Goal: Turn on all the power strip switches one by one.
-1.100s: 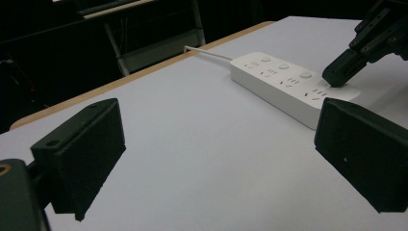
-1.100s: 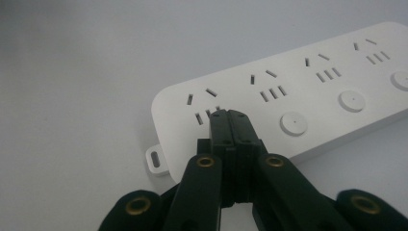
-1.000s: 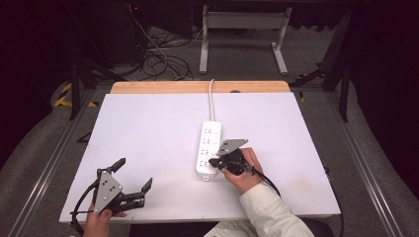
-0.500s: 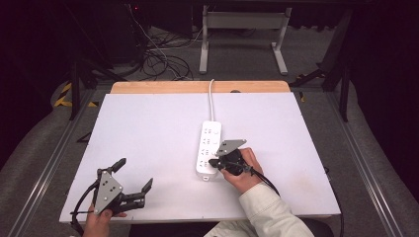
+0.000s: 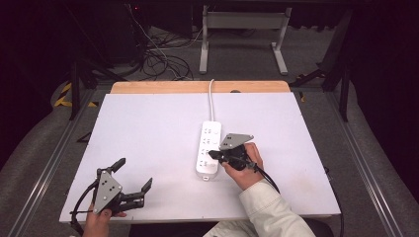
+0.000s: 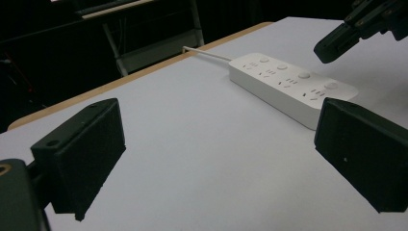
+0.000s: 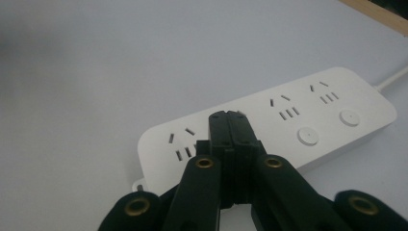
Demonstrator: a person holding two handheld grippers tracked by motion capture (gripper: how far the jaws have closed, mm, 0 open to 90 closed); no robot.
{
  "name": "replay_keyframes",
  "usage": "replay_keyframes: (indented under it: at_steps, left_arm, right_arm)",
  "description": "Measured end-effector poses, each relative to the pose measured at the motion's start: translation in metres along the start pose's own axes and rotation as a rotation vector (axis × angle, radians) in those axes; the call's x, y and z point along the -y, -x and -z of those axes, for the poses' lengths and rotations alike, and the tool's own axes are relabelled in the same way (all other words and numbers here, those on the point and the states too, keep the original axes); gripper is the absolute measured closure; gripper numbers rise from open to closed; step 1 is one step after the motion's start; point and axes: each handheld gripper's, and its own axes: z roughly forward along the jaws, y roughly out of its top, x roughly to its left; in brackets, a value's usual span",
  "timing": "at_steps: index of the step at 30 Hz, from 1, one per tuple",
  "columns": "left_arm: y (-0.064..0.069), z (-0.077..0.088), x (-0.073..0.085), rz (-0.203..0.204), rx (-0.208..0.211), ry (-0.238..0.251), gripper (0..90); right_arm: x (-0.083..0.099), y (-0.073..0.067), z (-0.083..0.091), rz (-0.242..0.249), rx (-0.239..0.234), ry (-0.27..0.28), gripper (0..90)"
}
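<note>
A white power strip (image 5: 208, 148) lies lengthwise in the middle of the white table (image 5: 148, 128), its cable (image 5: 211, 98) running to the far edge. My right gripper (image 5: 211, 154) is shut with nothing between its jaws, and its tip hovers over or rests on the strip's near half. In the right gripper view the closed tips (image 7: 228, 118) sit over the power strip (image 7: 288, 120) beside a round button (image 7: 307, 135). My left gripper (image 5: 134, 176) stands open near the front left corner, empty. The left gripper view shows the power strip (image 6: 293, 86) ahead and the right gripper (image 6: 337, 41) above it.
A wooden strip (image 5: 197, 87) borders the table's far edge. Beyond it are tangled cables (image 5: 158, 59) and a metal stand (image 5: 242, 29) on the floor. Rails (image 5: 49, 163) run along both sides of the table.
</note>
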Motion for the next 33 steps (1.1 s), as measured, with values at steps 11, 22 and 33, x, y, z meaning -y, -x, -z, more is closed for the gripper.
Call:
replay_keyframes:
  at_steps: [11,22,33]
  left_arm:
    - [-0.001,0.0,0.0,-0.002,0.002,-0.003,4.0]
    - [-0.001,0.0,0.0,-0.006,0.0,-0.002,4.0]
    - [-0.001,0.0,0.0,-0.005,0.001,-0.003,4.0]
  right_arm:
    - [0.004,0.014,-0.017,-0.04,0.043,-0.049,90.0]
    - [0.007,0.02,-0.025,-0.058,0.057,-0.062,90.0]
    - [0.01,0.023,-0.023,-0.069,0.059,-0.055,90.0]
